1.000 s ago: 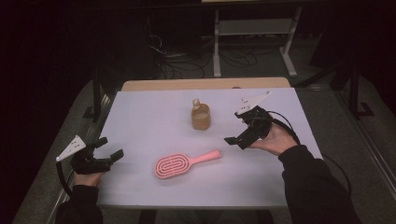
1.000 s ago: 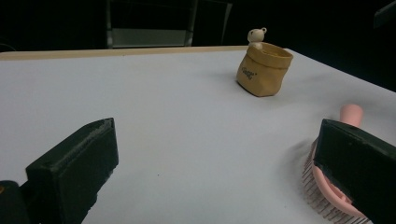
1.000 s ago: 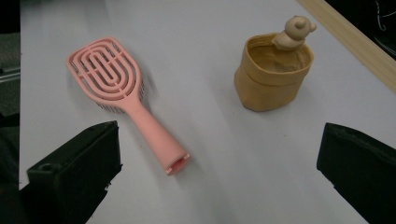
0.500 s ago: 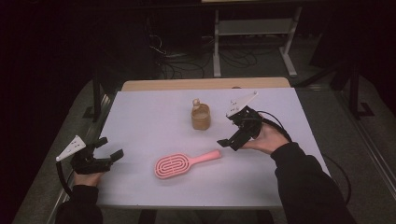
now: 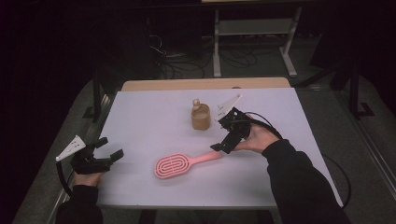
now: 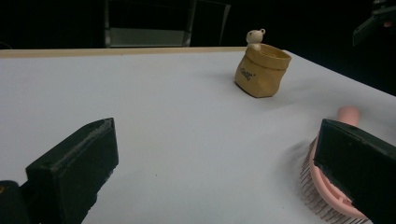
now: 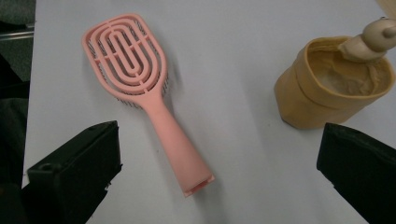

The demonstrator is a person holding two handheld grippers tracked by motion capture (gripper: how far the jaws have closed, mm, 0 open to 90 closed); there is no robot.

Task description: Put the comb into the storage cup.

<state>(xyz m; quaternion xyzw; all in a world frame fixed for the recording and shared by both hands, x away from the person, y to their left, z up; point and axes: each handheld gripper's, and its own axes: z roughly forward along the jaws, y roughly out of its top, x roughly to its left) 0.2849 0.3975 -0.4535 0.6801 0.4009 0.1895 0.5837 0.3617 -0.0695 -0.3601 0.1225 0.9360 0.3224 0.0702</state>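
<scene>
My left gripper (image 5: pixel 106 155) rests nearest me, fingers spread, well left of the brush (image 5: pixel 180 163). The brush lies mid-desk (image 5: pixel 140 116). My right gripper (image 5: pixel 219 147), fingers spread, hovers above its handle; beyond stands the pouch (image 5: pixel 201 116).

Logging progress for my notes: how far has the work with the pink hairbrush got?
Early stage. Nothing looks done: the pink hairbrush lies flat on the white table, bristles down, ungripped. In hand: the right gripper, jaws open, hovers by the handle's end. The left gripper waits open at the table's edge. The grasp and any move toward the tan pouch remain.
</scene>
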